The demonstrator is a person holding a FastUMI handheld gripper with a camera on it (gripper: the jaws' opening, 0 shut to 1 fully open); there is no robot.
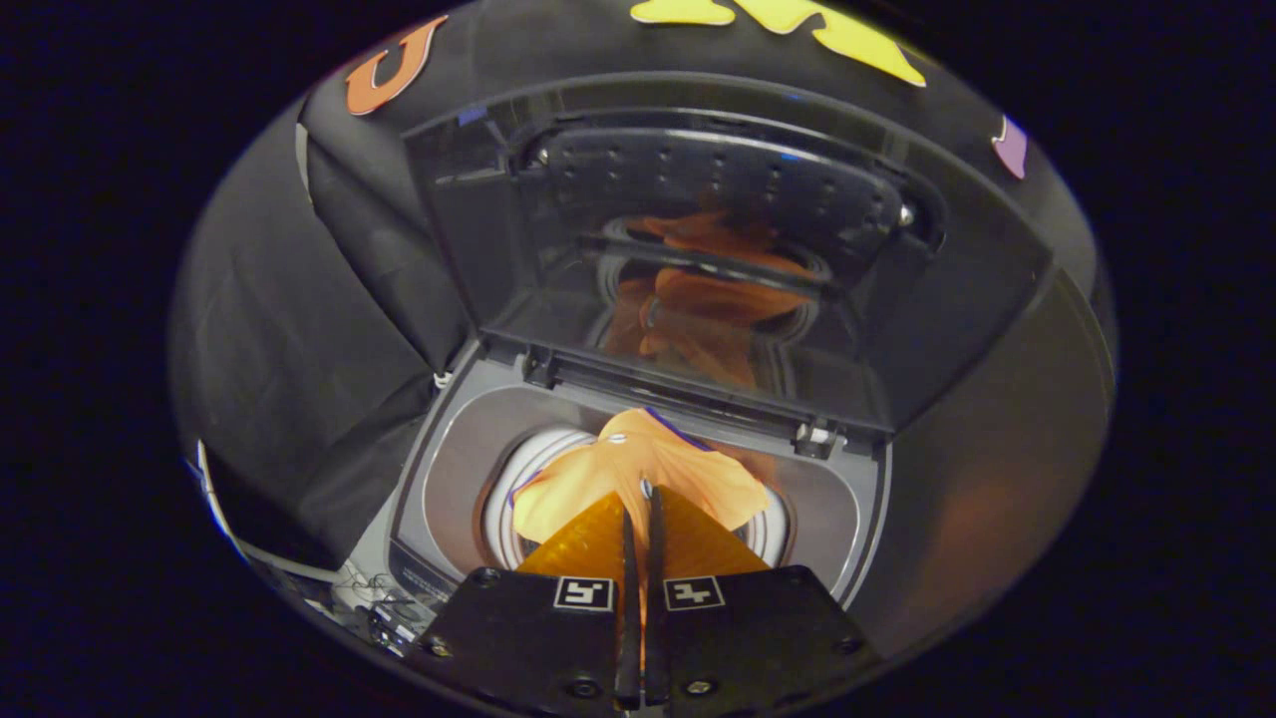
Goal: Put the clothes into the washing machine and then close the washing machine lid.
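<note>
An orange garment (638, 469) with a purple trim hangs from my gripper (641, 496), whose two fingers are shut on a fold of the cloth. The garment spreads out just ahead of the fingertips, above the round drum opening (513, 489) of a grey top-loading washing machine (459, 439). The machine's dark transparent lid (718, 259) stands upright beyond the opening, hinged at the back. The orange cloth is mirrored in the lid's glass. The lower part of the garment is hidden behind my fingers.
Black cloth (299, 349) drapes the booth wall to the left and behind the machine. The machine's control panel (419, 583) lies at the near left corner of its top. The lid's two hinges (817, 436) sit at the back rim.
</note>
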